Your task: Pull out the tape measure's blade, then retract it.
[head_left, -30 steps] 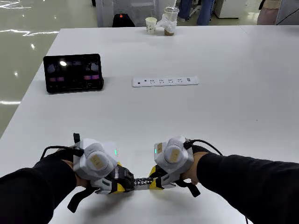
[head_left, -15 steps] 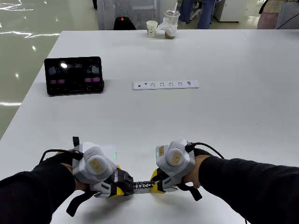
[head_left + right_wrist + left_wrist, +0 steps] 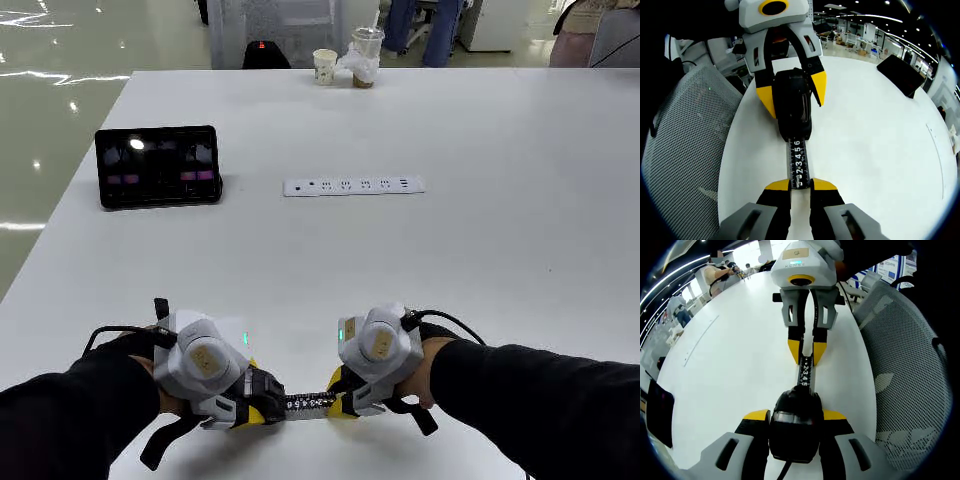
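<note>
Clamping tape measure case (image 3: 795, 430) in left gripper (image 3: 796, 415); right gripper (image 3: 800, 186) pinched on blade (image 3: 798, 160) — short length out.

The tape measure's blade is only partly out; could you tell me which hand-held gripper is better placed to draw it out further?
Right. The right hand-held gripper is shut on the blade near its tip and can likely pull away, while the left hand-held gripper clamps the case as anchor.
</note>
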